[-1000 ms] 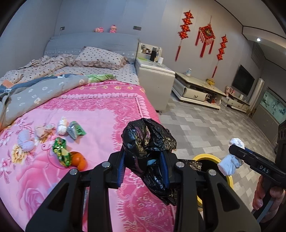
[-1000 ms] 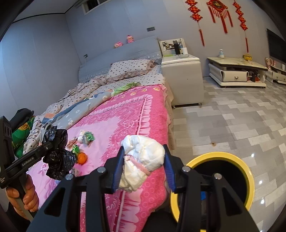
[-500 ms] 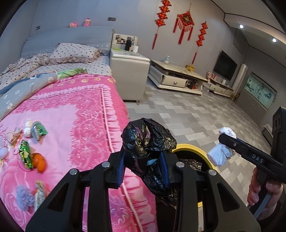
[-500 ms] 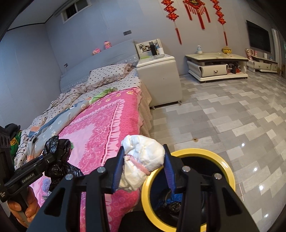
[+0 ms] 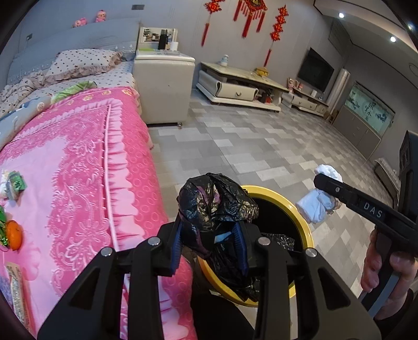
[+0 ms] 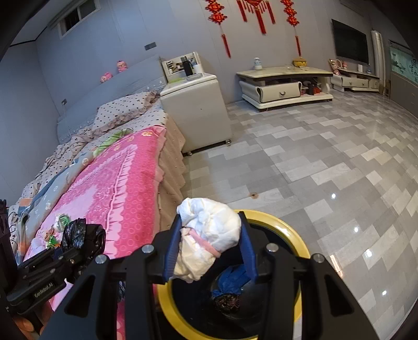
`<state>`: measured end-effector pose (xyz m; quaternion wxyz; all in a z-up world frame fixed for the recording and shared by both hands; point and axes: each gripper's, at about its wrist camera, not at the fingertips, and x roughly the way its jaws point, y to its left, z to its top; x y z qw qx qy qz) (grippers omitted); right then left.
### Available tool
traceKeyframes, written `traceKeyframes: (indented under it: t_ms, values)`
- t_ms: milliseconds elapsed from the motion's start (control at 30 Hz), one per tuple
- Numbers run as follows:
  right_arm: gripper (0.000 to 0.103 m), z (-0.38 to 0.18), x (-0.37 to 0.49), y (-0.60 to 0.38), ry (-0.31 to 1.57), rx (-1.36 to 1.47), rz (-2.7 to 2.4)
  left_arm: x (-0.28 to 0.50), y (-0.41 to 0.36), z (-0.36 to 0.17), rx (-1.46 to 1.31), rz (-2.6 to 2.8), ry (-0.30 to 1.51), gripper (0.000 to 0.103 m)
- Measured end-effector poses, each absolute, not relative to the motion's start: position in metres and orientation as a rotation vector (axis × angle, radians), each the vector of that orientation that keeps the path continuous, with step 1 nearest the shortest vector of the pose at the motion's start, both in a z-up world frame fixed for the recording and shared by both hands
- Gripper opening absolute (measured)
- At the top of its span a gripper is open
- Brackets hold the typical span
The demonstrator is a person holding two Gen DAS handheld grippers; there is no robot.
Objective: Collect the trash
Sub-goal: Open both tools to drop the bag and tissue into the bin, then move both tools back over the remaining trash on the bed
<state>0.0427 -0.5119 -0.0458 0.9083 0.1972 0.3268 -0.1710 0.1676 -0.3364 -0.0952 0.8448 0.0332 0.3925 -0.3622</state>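
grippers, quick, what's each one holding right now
left gripper: closed on a crumpled black plastic bag.
right gripper: closed on a white wad of tissue, over the yellow-rimmed bin.

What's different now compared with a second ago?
Both grippers swung away from the bed toward the yellow-rimmed bin, now just below them. Unchanged: left gripper clamps the black bag, right gripper the white wad.

Grey walls (image 6: 109, 52) and a grey tiled floor (image 5: 248, 146) frame the room. A bed (image 5: 78, 157) with a pink cover stands beside a cream nightstand (image 5: 164, 86). Red knot ornaments (image 5: 248, 13) hang above a low cream cabinet (image 6: 284, 83); a TV (image 6: 350, 44) hangs further right.
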Motion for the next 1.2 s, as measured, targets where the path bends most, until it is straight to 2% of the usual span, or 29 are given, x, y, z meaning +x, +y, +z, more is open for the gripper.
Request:
traceKeyframes:
  t_ms: [367, 567, 833, 1200]
  values:
    - [0.040, -0.076, 0.044, -0.544, 0.722, 0.469, -0.426, 0.163, -0.378, -0.125, 0.100, -0.823, 0.887, 0.035]
    - [0.042, -0.074, 0.038, -0.551, 0.710, 0.480, -0.439, 0.162, -0.380, -0.125, 0.082, -0.836, 0.886, 0.045]
    - [0.056, -0.064, 0.024, -0.559, 0.679, 0.492, -0.514, 0.159, -0.376, -0.118, 0.076, -0.833, 0.865, 0.065]
    - [0.069, -0.052, 0.017, -0.546, 0.658, 0.461, -0.528, 0.167, -0.329, -0.096, 0.045, -0.741, 0.810, 0.083]
